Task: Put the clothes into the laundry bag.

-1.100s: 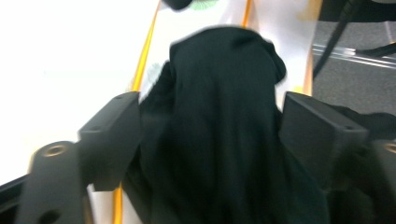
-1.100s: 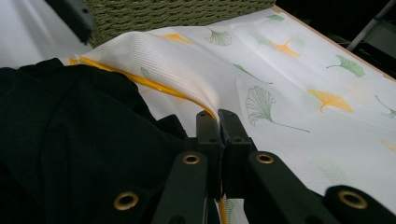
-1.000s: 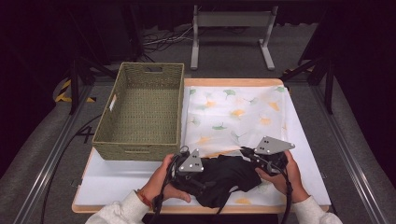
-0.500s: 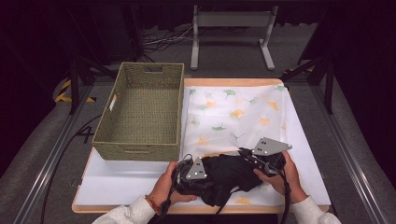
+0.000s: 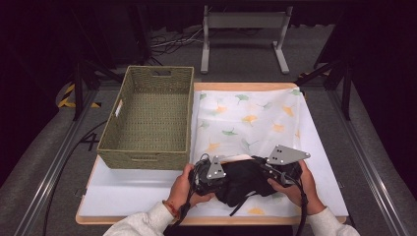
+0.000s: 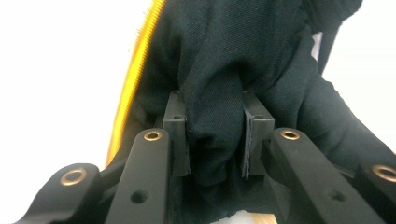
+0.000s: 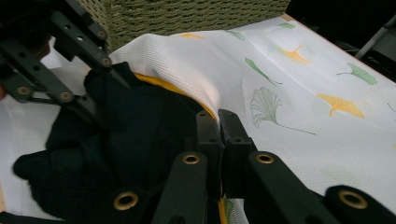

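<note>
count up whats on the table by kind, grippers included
woven basket: 1
white mesh bag with ginkgo leaf print: 1
black garment: 1
grippers: 2, the left gripper and the right gripper
total: 5

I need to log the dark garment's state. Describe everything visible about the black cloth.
The black cloth is soft, matte woven fabric, crumpled into a bunched heap near the table's front edge. It lies partly inside the opened mouth of a white mesh bag with ginkgo-leaf print, against its yellow-orange trim. The left tool pinches a thick fold of it between its pads; the right tool is shut on the bag's edge beside it. A thin strip trails toward the person.
</note>
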The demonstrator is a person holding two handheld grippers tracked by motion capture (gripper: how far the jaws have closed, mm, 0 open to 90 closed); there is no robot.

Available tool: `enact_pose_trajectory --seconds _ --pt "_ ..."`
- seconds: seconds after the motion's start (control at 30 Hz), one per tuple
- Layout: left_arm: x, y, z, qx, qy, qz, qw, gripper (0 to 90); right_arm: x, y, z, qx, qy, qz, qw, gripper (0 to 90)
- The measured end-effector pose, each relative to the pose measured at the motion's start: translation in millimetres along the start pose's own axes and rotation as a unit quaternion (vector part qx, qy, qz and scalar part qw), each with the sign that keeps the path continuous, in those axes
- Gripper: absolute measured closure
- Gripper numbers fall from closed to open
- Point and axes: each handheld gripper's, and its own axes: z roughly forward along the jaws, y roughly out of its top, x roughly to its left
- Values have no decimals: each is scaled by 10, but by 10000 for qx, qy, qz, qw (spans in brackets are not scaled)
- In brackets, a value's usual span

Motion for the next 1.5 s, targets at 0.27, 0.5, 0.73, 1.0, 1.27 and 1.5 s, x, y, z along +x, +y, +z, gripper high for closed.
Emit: enact_pose_trajectory --seconds 0.27,0.5,0.73,1.0,1.27,1.5 --pt "126 23 70 -33 172 -80 9998 703 14 4 -7 -4 12 -32 10000 885" --pt "190 17 84 -26 319 -221 9992 688 13 4 -30 -50 45 -41 10000 882" --pt "217 5 -85 -276 -96 -229 9993 565 13 2 -44 -73 4 -40 10000 878" --pt "197 -135 -376 -569 -500 -95 9971 444 0 -13 -73 -89 -58 -11 9999 873" --pt "-7 -52 -357 -673 -940 386 9925 581 15 -9 -66 -108 -33 -3 9999 859" --pt "-69 33 -162 -403 -859 331 9949 451 21 -4 -59 -93 2 -2 10000 856"
